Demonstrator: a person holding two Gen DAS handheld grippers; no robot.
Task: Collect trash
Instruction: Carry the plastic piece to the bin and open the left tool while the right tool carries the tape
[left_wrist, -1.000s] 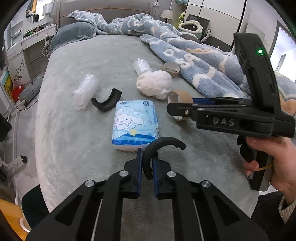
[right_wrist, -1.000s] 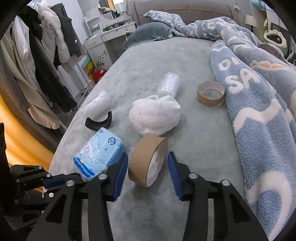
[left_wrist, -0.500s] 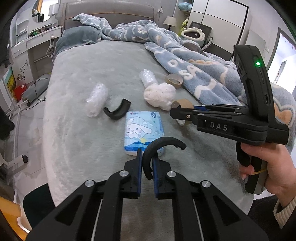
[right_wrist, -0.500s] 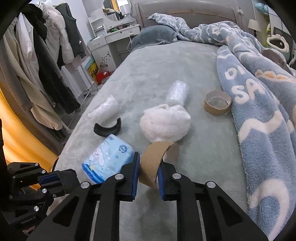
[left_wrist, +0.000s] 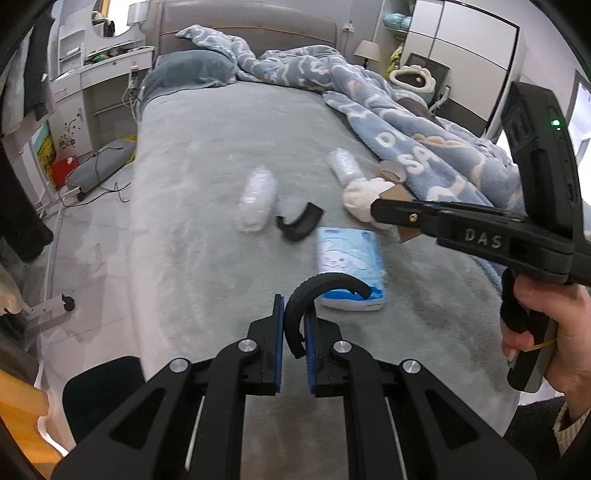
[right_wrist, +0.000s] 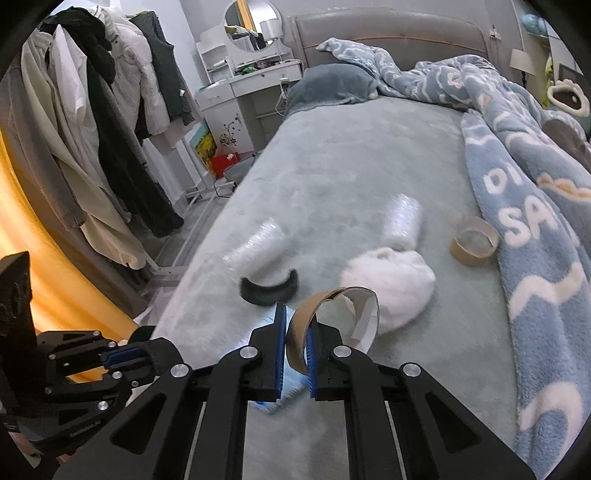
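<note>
My left gripper (left_wrist: 295, 310) is shut on a curved black rubber strip (left_wrist: 325, 286), held above the grey bed. My right gripper (right_wrist: 296, 325) is shut on a flattened brown cardboard tape ring (right_wrist: 338, 306), lifted off the bed; from the left wrist view the same gripper (left_wrist: 384, 210) shows at the right with the ring (left_wrist: 400, 230) in it. On the bed lie a blue tissue pack (left_wrist: 349, 262), a second black curved strip (right_wrist: 269, 288), a white fluffy wad (right_wrist: 395, 280), two bubble-wrap rolls (right_wrist: 255, 247) (right_wrist: 402, 218) and another tape ring (right_wrist: 474, 240).
A blue patterned blanket (right_wrist: 535, 206) covers the bed's right side. Coats hang on a rack (right_wrist: 92, 129) left of the bed, with a white dresser (right_wrist: 251, 92) behind. A person's hand (left_wrist: 546, 332) holds the right gripper's handle. The bed's left edge drops to the floor (left_wrist: 85, 221).
The right gripper closed on the cardboard ring, squashing it flat, and lifted it off the bed. Both grippers drew back and up from the trash; the left kept its hold on the black strip.
</note>
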